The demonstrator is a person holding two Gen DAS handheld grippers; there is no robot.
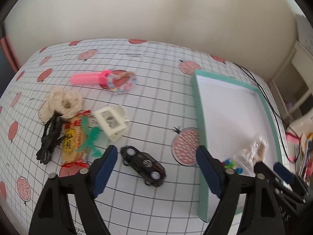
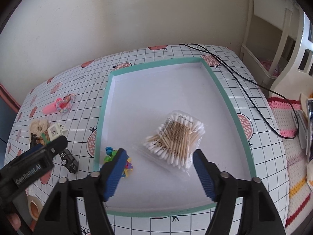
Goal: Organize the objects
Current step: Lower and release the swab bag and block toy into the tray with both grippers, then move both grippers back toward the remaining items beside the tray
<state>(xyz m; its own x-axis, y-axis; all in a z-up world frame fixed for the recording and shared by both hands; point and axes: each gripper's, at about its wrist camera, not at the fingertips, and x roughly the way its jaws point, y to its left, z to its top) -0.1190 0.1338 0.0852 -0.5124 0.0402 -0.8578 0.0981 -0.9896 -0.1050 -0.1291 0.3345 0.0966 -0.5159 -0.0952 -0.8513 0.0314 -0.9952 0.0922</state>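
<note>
Currently, the bag of cotton swabs (image 2: 174, 141) lies flat on the white floor of the teal-rimmed box (image 2: 105, 101), toward its near right part, with a cluster of small coloured pegs (image 2: 117, 160) near the box's near left corner. The right claw (image 2: 158, 172) hangs above the box with its blue pads apart; the bag's near edge sits between them, and neither pad presses on it. In the left wrist view the bag appears only as a blur, so no detail can be read there.

The left claw (image 1: 156, 168) hangs over the counter (image 1: 152, 101) just left of the box, pads spread wide (nothing is clamped). A black toy car (image 1: 143, 165) lies on the counter between the pads, apart from both.

Further left on the counter lies a loose group:
- a white plastic frame (image 1: 111, 122);
- a green plastic figure (image 1: 91, 139) resting on a yellow snack packet (image 1: 72, 141);
- a black cord bundle (image 1: 49, 137) touching the packet's left side;
- a cream hair tie (image 1: 62, 101) behind it.

A pink comb (image 1: 88, 78) and a pastel braided ring (image 1: 121, 82) lie touching, farther back. A black cable (image 2: 234, 74) runs across the counter right of the box.
</note>
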